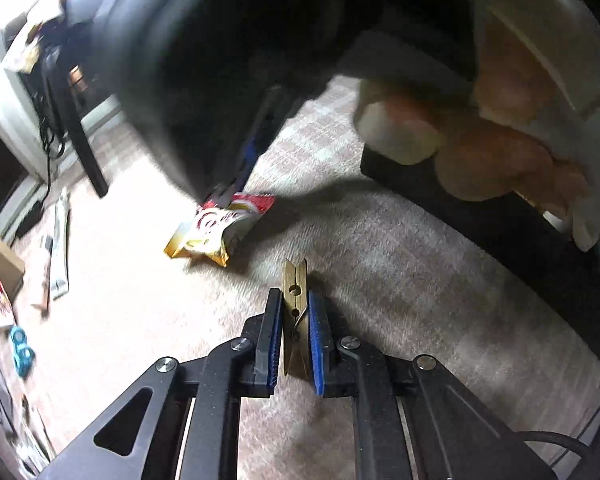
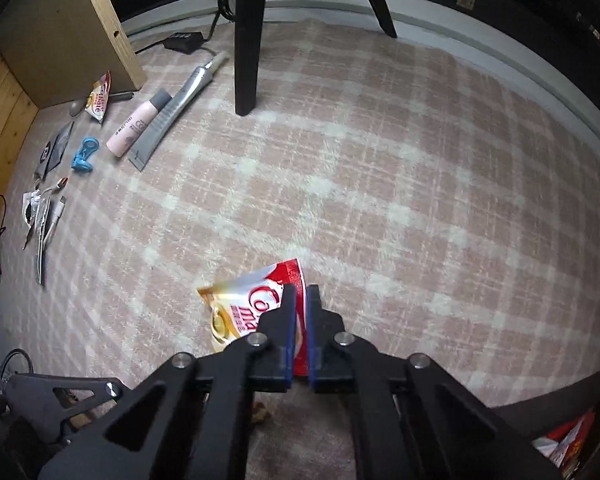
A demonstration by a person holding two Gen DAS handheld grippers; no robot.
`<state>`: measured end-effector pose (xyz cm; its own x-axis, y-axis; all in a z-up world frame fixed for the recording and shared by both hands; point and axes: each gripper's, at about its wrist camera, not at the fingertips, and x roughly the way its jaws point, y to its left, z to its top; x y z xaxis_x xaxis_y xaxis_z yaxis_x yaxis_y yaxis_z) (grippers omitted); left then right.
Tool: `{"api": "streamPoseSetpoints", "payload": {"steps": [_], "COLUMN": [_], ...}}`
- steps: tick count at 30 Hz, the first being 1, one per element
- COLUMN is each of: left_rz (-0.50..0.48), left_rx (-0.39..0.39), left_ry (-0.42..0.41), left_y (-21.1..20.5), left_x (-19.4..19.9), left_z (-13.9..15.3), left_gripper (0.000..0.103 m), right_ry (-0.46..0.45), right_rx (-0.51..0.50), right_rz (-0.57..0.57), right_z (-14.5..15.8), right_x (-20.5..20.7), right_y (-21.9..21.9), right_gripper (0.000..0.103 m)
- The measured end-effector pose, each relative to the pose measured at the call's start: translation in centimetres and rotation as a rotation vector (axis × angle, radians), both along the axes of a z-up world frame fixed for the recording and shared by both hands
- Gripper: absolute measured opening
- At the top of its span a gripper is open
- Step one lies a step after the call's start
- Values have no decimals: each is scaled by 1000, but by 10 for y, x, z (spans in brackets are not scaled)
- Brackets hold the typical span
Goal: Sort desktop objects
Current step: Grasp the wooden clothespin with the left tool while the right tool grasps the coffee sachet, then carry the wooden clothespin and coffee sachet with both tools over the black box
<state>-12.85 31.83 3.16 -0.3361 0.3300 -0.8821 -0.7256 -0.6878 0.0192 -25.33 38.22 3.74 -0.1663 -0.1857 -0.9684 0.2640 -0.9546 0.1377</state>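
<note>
A pink-and-white plaid carpet (image 2: 380,168) carries a red-and-gold sachet (image 2: 244,304), a wooden clothespin (image 1: 295,284), a pink tube (image 2: 138,126), a silver tube (image 2: 172,112), and a blue clip (image 2: 85,155).

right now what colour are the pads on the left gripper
Blue pads, clearest in the left wrist view.

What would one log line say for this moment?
left gripper: shut on clothespin | right gripper: shut on snack packet | surface: checked rug

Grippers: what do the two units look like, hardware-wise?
Both match. The left gripper and right gripper have matte black linkage arms with round silver pivot bolts and triangular cutouts. Black fingers carry blue ribbed pads. A dark cable loops behind the left unit.
</note>
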Motion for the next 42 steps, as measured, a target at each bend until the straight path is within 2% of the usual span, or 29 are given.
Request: {"api": "streamPoseSetpoints", "payload": {"steps": [6,15,19,20,21,24,31,35,42], "left_rz": [107,153,122,113,105,78,-14,-76,-171], "left_rx": [49,70,80,85,91,109,149,172,193], "left_ry": [-55,-27,4,11,16,35,55,49,-13], "left_y": [-24,-31,-19,-11,-3,4,59,92,147], "left_x": [-6,-4,2,-18,-21,-5,14,33,59], "left_z": [7,37,57,61,65,70,97,111,116], "left_gripper": [12,12,12,12,12,12,12,12,12], "right_ry": [29,119,162,176,187,226,295,313,314], "right_rx": [-53,-108,-136,-145,-150,-153,-128,-108,-90], "right_rz": [-65,-134,-172,-187,-198,-238,-364,-438,-568], "right_z": [14,56,76,85,89,108,142,154,164], "right_x": [17,42,44,49,50,59,95,124,189], "right_y": [19,46,66,75,74,95,171,215,280], "right_gripper": [2,1,1,1,1,1,1,1,1]}}
